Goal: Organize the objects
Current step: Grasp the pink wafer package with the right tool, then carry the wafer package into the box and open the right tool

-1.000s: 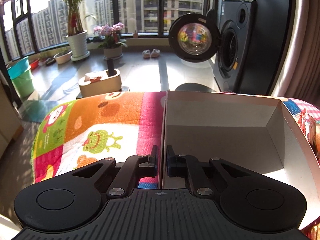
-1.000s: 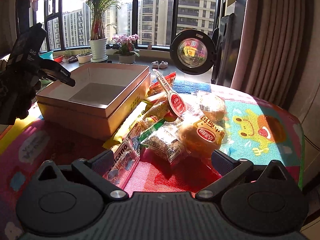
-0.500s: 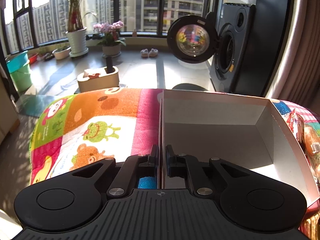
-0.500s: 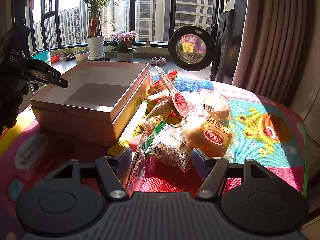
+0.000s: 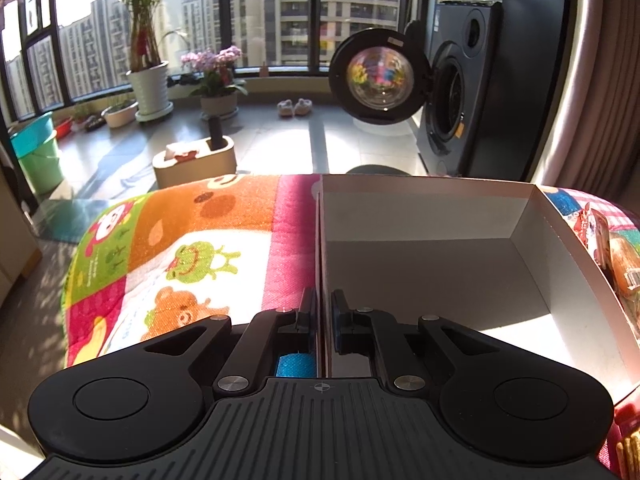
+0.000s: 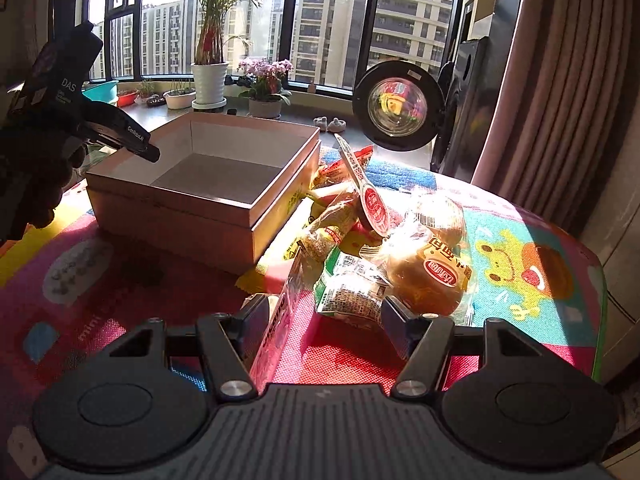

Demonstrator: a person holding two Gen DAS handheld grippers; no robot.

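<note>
A desk (image 6: 560, 236) draped in a bright cartoon-print cloth (image 5: 180, 248) carries an open cardboard box (image 6: 208, 204), still bare inside, with a heap of packaged snacks lying just beside its right wall. The left gripper (image 5: 323, 312) is pinched nearly closed on the box's left wall, one finger outside and one inside, steadying it; the right wrist view shows that same gripper (image 6: 150, 152) perched on the rim, held by a dark-gloved hand (image 6: 28, 176). Over the past second the right gripper (image 6: 324, 324) has pushed forward into the pile and narrowed from a wide spread to a partial opening, so that its fingers now flank the nearest goods: a tall pink snack packet (image 6: 280, 320) standing on edge against the left finger and a green-and-white wrapped snack (image 6: 352, 292) just inside the right. It has not yet closed on either. Behind these lie a wrapped bun with a red label (image 6: 432, 276), a second bun (image 6: 436, 216), a yellow packet (image 6: 288, 240) against the box and a long red-and-white sachet (image 6: 368, 196) sticking up from the heap. The advance suggests the first pick is imminent; nothing has gone into the box, so the sorting appears to be at its very start.
</note>
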